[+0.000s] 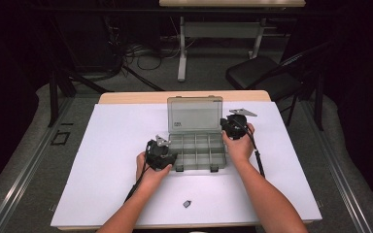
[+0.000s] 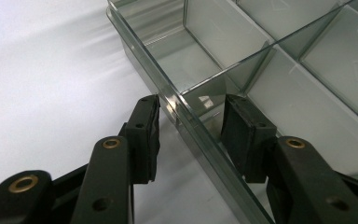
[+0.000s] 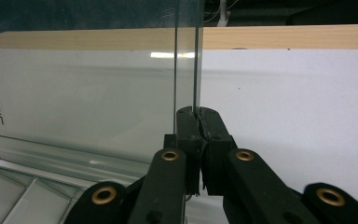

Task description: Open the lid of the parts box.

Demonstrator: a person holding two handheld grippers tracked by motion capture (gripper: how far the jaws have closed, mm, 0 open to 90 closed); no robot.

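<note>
A clear plastic compartment box [image 1: 196, 167] lies on the white table sheet with its lid [image 1: 194, 115] standing upright. My left gripper [image 1: 167, 156] is at the box's front left corner. In the left gripper view it is open [image 2: 191, 116], one jaw outside and one inside the box's side wall [image 2: 165, 86], with gaps on both sides. My right gripper [image 1: 227, 127] is at the lid's right side. In the right gripper view it is shut [image 3: 198, 114] on the lid's thin edge [image 3: 186, 56]. The compartments in view hold nothing.
A small dark object [image 1: 187, 204] lies near the table's front edge, between the forearms. A folding chair [image 1: 262, 73] and another table's legs [image 1: 182, 48] stand beyond the far edge. White sheet [image 1: 116, 145] stretches left and right of the box.
</note>
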